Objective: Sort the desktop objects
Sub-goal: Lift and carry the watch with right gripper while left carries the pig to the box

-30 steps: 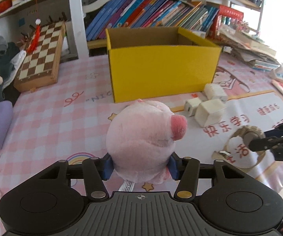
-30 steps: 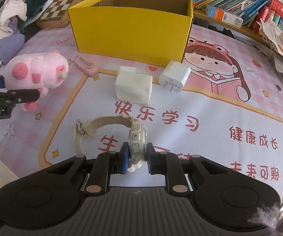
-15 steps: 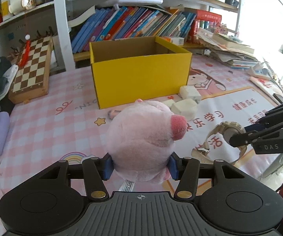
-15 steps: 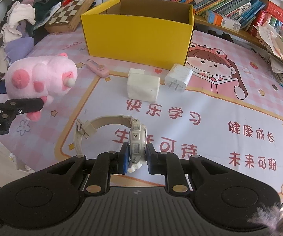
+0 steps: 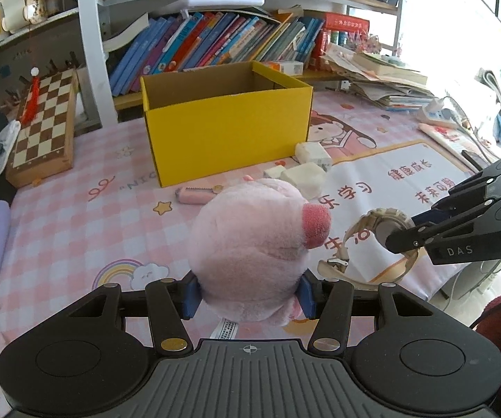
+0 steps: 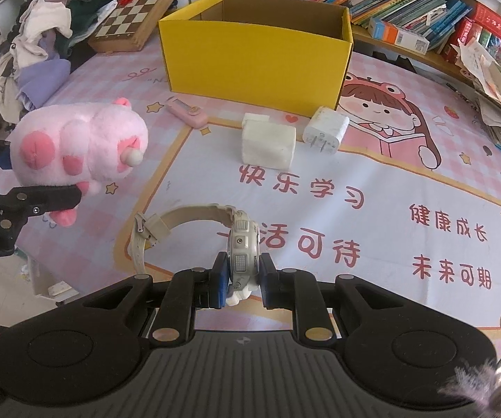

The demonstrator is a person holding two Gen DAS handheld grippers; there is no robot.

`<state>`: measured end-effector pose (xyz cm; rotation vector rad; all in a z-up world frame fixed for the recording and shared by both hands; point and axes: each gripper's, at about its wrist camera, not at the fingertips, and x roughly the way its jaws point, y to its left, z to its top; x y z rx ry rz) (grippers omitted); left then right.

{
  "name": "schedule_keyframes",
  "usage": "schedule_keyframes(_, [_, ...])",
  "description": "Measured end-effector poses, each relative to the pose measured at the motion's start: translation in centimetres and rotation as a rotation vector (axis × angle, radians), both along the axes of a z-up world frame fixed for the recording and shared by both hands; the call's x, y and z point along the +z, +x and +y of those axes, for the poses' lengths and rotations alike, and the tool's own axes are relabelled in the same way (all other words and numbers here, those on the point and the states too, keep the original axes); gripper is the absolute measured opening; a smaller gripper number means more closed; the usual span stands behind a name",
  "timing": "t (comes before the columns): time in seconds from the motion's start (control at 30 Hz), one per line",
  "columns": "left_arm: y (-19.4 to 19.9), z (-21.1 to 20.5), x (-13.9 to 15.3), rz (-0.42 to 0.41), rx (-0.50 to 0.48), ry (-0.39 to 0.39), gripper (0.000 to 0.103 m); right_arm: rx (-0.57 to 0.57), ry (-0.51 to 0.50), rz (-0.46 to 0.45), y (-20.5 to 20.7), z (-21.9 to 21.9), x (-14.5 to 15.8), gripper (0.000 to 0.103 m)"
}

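Observation:
My left gripper [image 5: 248,294] is shut on a pink plush pig [image 5: 254,247] and holds it above the table; the pig also shows in the right wrist view [image 6: 76,142]. My right gripper [image 6: 240,280] is shut on a beige wristwatch [image 6: 241,247], lifted off the mat; the watch also shows in the left wrist view [image 5: 386,230]. An open yellow cardboard box [image 5: 226,125] stands farther back, also in the right wrist view [image 6: 254,59]. Between it and the grippers lie a white block [image 6: 268,144], a white charger [image 6: 325,130] and a pink utility knife [image 6: 186,113].
A chessboard [image 5: 43,129] leans at the back left beside a pile of clothes [image 6: 38,52]. Books [image 5: 215,41] fill the shelf behind the box. Stacked papers [image 5: 386,80] and a power strip [image 5: 442,115] sit at the right. The table's front edge is near.
Both grippers have risen and drawn back from the box with the pig and the watch held; the watch has come off the mat. The pink utility knife has come into view.

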<state>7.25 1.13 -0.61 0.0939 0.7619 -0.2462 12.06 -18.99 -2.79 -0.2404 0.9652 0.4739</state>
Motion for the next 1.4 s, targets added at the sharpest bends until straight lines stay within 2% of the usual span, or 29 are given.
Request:
schedule_keyframes(0.37, [0.8, -0.5, -0.3, 0.02, -0.024, -0.024, 0.052, -0.022, -0.018, 0.003, 0.6, -1.0, 0.2, 0.017])
schedule_keyframes(0.77, [2.7, -2.1, 0.0, 0.01, -0.02, -0.029, 0.052, -0.01, -0.016, -0.021, 3.7, -2.1, 1.0, 0.017])
schedule_keyframes(1.1, [5.5, -3.2, 1.7, -0.048, 0.018, -0.021, 0.052, 0.037, 0.022, -0.06, 8.1, -2.6, 2.7, 0.017])
schedule_keyframes(1.4, [9.8, -3.9, 5.3, -0.166, 0.048, 0.024, 0.052, 0.1, 0.069, -0.19, 13.8, -2.8, 7.1, 0.017])
